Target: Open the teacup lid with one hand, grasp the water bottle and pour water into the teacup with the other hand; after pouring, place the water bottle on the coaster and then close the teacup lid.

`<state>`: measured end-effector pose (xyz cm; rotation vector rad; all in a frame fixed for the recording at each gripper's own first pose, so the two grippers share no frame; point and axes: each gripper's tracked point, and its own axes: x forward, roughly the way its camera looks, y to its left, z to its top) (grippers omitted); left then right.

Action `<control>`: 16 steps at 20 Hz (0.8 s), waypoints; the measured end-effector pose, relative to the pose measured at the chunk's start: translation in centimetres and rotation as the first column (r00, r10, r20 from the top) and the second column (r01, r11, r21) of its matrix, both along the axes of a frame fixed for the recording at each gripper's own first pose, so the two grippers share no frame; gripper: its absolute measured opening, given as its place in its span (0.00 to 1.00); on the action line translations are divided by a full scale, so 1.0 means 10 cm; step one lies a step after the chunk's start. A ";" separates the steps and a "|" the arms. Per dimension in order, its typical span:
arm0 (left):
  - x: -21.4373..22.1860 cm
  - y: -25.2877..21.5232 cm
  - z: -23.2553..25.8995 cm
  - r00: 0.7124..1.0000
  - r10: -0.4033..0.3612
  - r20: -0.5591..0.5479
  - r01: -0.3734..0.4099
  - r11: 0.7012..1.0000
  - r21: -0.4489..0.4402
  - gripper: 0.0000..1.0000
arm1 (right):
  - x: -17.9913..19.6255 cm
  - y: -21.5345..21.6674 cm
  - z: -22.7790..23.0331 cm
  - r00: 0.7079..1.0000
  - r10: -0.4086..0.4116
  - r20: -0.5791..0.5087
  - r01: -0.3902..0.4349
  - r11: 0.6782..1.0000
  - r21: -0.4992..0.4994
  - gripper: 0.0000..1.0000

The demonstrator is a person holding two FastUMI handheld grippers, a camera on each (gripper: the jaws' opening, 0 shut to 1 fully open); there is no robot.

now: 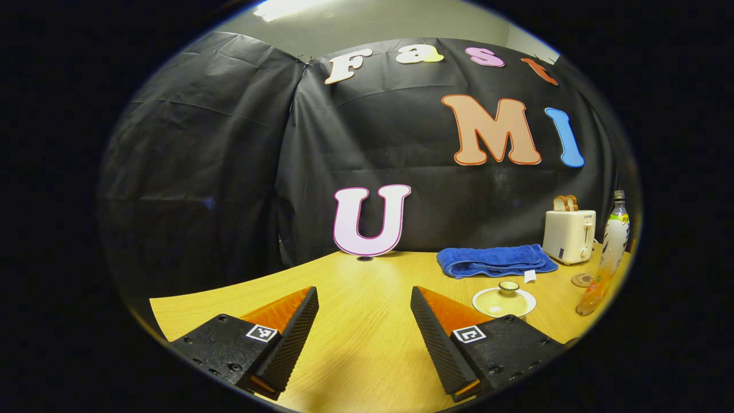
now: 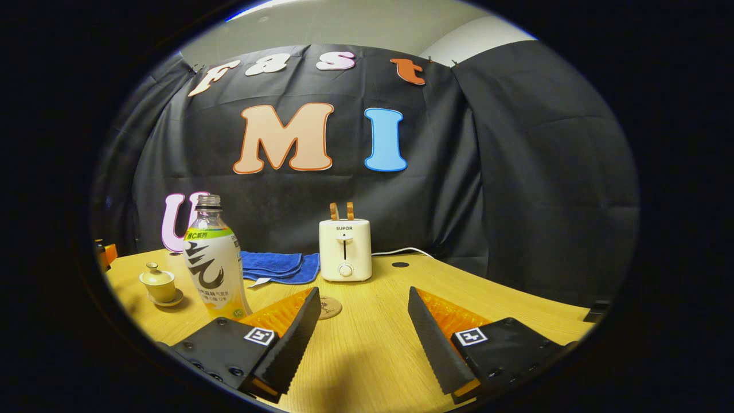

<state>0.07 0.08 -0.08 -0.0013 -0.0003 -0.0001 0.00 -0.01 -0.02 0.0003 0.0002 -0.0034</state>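
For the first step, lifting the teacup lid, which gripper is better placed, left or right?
Left, probably. The open left gripper has the lidded teacup just ahead beside its finger. From the open right gripper, the teacup stands farther off beyond the water bottle, which suits the right.

left gripper view sat low over the table [image 1: 355, 298], facing the back wall, its fingers wide apart at the bottom edge. teacup [image 1: 504, 299] close on its right, water bottle [image 1: 608, 258] at the far right rim. right gripper view sat equally low, facing the toaster [image 2: 345, 250], bottle [image 2: 215, 265] near left, teacup [image 2: 159, 284] farther left. both views shared toaster, blue towel [image 1: 494, 260], coaster [image 2: 330, 307], bottle, teacup.
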 end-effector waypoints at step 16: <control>-0.01 -0.59 0.01 0.960 -0.279 0.011 0.279 0.960 -0.006 0.96 | 0.00 0.00 0.00 1.000 0.002 -0.001 -0.002 1.000 0.001 0.97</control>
